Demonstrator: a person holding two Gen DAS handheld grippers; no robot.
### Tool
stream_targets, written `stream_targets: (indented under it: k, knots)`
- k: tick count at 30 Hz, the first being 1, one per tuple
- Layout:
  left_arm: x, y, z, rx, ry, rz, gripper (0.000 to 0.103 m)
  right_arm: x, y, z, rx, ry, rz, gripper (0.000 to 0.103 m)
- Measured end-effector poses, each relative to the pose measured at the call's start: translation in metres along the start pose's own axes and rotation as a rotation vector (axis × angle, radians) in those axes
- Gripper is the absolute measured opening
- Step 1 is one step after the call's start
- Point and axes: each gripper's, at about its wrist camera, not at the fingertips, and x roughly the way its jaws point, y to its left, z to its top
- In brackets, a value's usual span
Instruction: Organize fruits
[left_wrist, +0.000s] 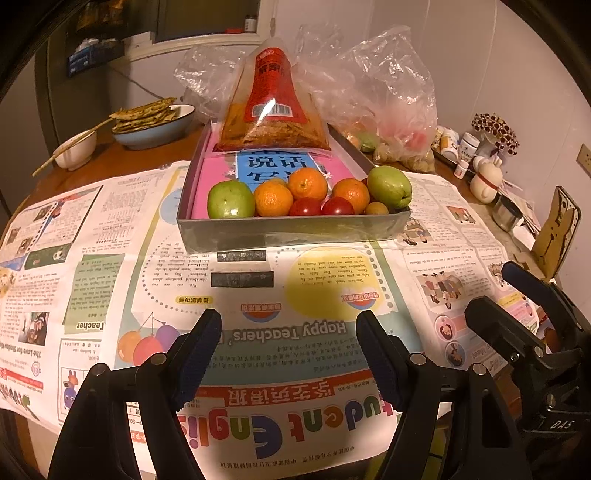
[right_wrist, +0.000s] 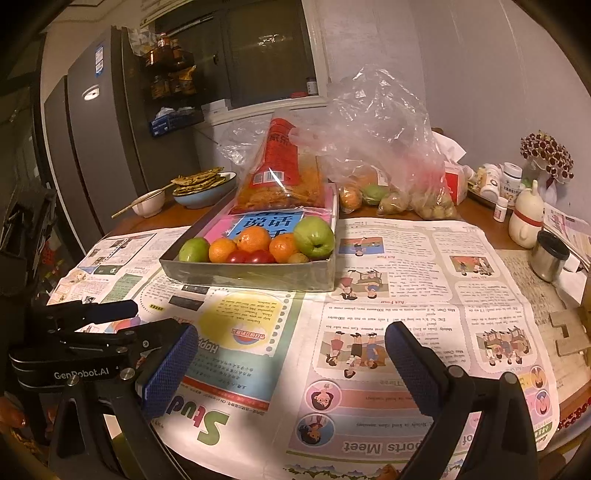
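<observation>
Two grippers hang over a newspaper-covered table (left_wrist: 110, 229), each with its blue-padded fingers spread wide and nothing between them: the left gripper (left_wrist: 288, 354) at the bottom centre of its own view, the right gripper (right_wrist: 291, 365) at the bottom of the other. Centre frame in both views sits a shallow grey box (left_wrist: 291, 230), and the fruit is bunched against its near wall: a green apple (left_wrist: 231, 199) at the left end, a second green apple (left_wrist: 389, 186) at the right end, three oranges (left_wrist: 307, 184) between them, two red tomatoes (left_wrist: 337, 206) in front and a small yellowish fruit (left_wrist: 376, 208) tucked at the right. Behind the fruit (still inside the box) lies a pink and blue book (left_wrist: 273, 166), with a red-labelled snack bag (left_wrist: 275, 110) propped at the far end. Clear plastic bags (left_wrist: 388, 96) holding more produce stand just beyond the box, upper right. At upper left of the left view, a blue bowl (left_wrist: 155, 129) piled with flatbread sits beside a small white bowl (left_wrist: 75, 149) with chopsticks across it. A steel cup (right_wrist: 548, 254) stands at the right edge of the right view.
</observation>
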Motion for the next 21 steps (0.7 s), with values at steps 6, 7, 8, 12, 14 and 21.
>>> stream_targets:
  k: [6, 7, 8, 12, 14, 21]
  knots:
    - [0.0009, -0.0007, -0.0006, 0.005, 0.004, 0.005, 0.077, -0.0015, 0.0007, 0.0012, 0.000, -0.004, -0.004, 0.102]
    - [0.0009, -0.0006, -0.0006, 0.004, 0.004, 0.006, 0.077, -0.0017, 0.0008, 0.0012, -0.001, -0.004, -0.004, 0.102]
    - [0.0009, -0.0002, -0.0005, 0.002, 0.003, 0.006, 0.077, -0.0018, 0.0007, 0.0011, -0.001, -0.004, -0.004, 0.102]
    - [0.0006, 0.0002, -0.0008, 0.004, 0.003, 0.011, 0.077, -0.0018, 0.0016, 0.0012, -0.004, -0.001, -0.003, 0.102]
    - [0.0000, 0.0001, -0.0007, 0.006, 0.002, 0.014, 0.077, -0.0017, 0.0026, 0.0010, -0.008, 0.000, -0.001, 0.102]
    - [-0.0009, 0.0002, -0.0009, 0.005, -0.003, 0.019, 0.077, -0.0012, 0.0039, 0.0009, -0.011, 0.001, 0.000, 0.102]
